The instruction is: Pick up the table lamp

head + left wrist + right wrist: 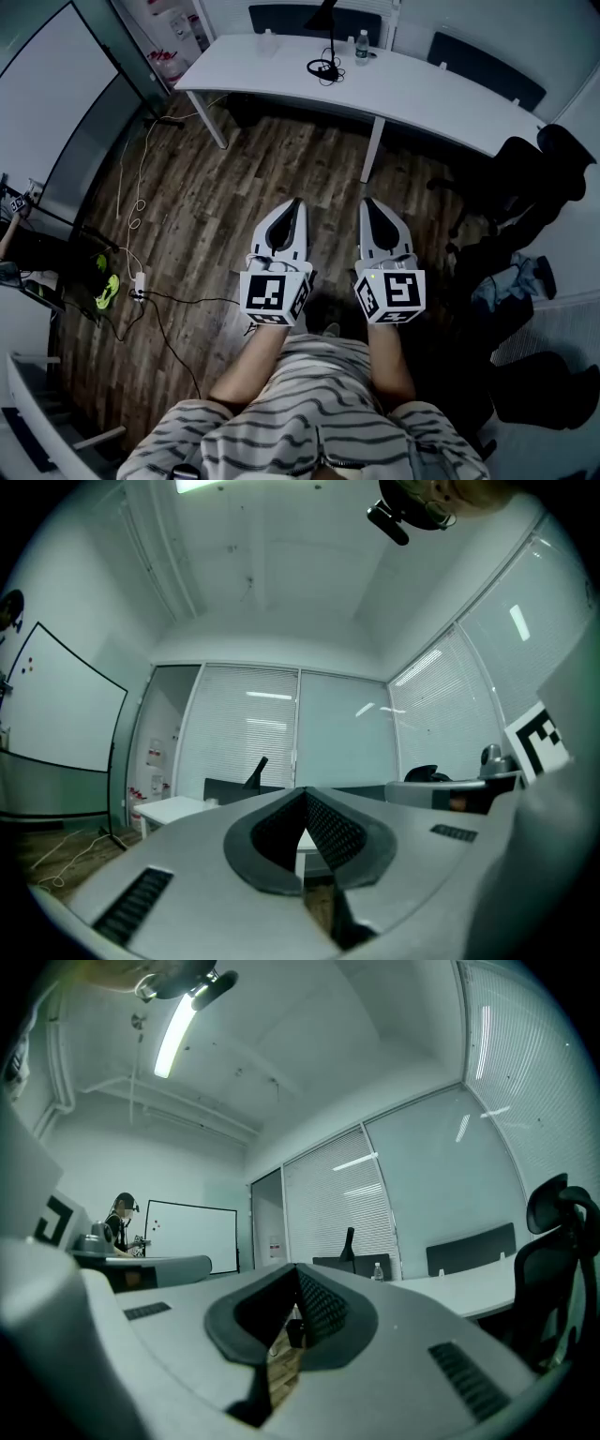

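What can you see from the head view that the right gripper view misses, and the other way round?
Only the head view: loose cables on the floor and the person's striped shirt. Only the right gripper view: the ceiling light, a whiteboard and a second person. Both: the white table, the table lamp and the water bottle.

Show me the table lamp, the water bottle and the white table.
table lamp (331, 42), head view, on its upright stem.
water bottle (362, 49), head view, on its body.
white table (431, 94), head view, on its bare top.
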`<state>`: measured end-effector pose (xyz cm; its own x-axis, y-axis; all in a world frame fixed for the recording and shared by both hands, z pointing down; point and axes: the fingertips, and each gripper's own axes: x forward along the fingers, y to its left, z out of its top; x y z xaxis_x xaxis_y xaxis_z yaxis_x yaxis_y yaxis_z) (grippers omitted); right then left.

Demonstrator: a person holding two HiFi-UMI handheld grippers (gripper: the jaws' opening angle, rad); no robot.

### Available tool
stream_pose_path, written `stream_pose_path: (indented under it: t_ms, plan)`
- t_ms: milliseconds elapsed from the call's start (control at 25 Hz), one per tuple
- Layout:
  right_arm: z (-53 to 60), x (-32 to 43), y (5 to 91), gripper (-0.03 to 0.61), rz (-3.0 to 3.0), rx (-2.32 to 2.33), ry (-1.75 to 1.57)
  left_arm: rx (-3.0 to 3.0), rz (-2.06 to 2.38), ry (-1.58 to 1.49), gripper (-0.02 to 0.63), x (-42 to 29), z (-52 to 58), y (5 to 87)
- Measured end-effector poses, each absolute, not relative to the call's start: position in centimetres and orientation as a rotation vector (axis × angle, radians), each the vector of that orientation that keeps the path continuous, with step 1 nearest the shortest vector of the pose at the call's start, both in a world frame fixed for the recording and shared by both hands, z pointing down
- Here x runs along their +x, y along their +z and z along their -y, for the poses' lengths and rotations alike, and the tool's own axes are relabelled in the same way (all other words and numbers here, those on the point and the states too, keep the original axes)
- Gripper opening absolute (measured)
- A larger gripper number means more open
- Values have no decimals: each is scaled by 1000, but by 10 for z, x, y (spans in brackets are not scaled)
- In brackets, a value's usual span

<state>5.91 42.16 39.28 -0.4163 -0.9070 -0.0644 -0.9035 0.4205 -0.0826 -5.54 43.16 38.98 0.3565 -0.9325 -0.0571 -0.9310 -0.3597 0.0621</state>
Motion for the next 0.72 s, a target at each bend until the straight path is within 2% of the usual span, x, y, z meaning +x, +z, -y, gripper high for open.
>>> stream_pose_path:
  t_ms: [320,720]
  plan:
    - [-387,58,409,11,-2562,-1649,-43,2590,1709,-158,8,-46,-392,409]
    - [-261,44,421,11,-2576,-1696,-41,2578,1709,-201,8,-67,-266,414]
